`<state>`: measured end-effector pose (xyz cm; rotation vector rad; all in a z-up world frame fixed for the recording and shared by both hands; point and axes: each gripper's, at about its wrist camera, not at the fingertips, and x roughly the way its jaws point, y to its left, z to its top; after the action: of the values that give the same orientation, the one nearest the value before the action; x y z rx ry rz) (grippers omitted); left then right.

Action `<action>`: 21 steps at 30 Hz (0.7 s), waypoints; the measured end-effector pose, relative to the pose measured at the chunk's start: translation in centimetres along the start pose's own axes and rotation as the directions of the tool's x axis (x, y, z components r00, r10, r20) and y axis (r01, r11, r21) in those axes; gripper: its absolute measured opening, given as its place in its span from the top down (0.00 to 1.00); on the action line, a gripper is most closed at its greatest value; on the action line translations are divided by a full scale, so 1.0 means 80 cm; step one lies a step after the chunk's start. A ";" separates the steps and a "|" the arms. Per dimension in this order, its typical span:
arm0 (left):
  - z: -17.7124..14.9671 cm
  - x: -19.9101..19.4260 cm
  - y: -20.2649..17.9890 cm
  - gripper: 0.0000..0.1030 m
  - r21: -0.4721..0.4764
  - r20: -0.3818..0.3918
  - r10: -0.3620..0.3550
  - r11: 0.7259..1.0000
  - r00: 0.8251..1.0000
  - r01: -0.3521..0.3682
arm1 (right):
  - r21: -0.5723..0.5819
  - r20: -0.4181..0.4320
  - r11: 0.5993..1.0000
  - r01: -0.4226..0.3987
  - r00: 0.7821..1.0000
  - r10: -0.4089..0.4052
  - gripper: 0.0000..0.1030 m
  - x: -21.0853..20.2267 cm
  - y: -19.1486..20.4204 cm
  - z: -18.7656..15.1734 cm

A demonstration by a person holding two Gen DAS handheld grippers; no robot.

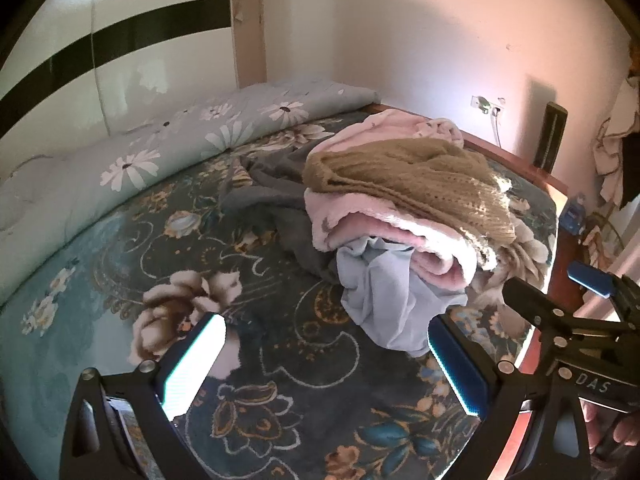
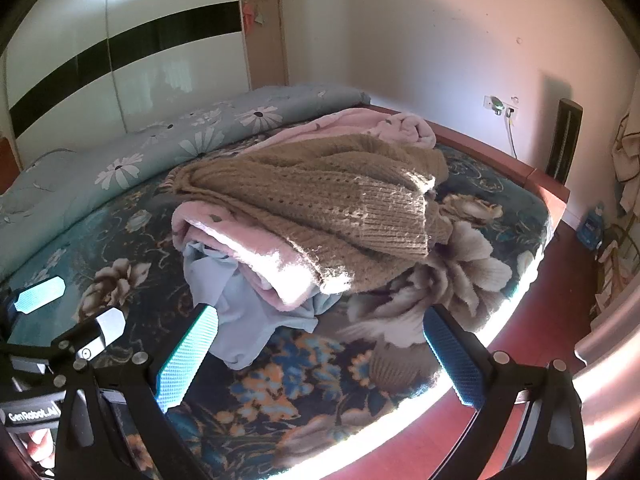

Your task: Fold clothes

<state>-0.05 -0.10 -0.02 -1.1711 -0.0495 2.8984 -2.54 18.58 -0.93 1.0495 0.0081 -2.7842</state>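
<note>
A pile of clothes lies on the bed: a tan knit sweater (image 1: 404, 184) (image 2: 320, 204) on top, a pink fleece garment (image 1: 384, 236) (image 2: 260, 256) under it, a light blue garment (image 1: 384, 300) (image 2: 240, 312) hanging out at the front, and a grey garment (image 1: 272, 188) behind. My left gripper (image 1: 324, 344) is open and empty above the floral bedspread (image 1: 200, 264), just short of the blue garment. My right gripper (image 2: 320, 336) is open and empty, its left finger (image 2: 188, 352) beside the blue garment.
A folded daisy-print quilt (image 1: 152, 152) (image 2: 160, 148) lies along the bed's far side by a wardrobe (image 2: 100, 72). The bed's red wooden frame (image 2: 500, 160) and red floor (image 2: 540, 320) are to the right. Hanging clothes (image 1: 616, 140) and clutter are at far right.
</note>
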 end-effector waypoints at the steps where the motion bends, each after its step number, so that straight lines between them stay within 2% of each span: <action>1: 0.000 0.001 0.001 0.00 0.003 0.001 0.003 1.000 1.000 -0.003 | 0.001 0.003 1.000 -0.001 1.000 0.001 0.00 0.000 0.000 0.000; 3: 0.001 0.002 0.004 0.00 0.008 0.003 0.008 1.000 1.000 -0.008 | 0.004 0.008 1.000 -0.002 1.000 0.002 0.00 -0.001 -0.001 0.001; 6: 0.003 -0.008 -0.011 0.00 0.071 0.027 0.038 0.997 0.999 -0.040 | 0.005 0.014 1.000 -0.003 1.000 0.003 0.00 -0.002 -0.002 0.002; 21: 0.005 -0.022 -0.017 0.00 0.078 0.065 0.019 0.997 0.998 -0.024 | -0.007 0.018 1.000 0.000 1.000 0.000 0.00 -0.016 -0.001 0.007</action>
<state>0.91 1.24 1.56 -1.0726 0.0762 2.9262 -1.91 18.81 0.33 1.0223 0.0163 -2.7914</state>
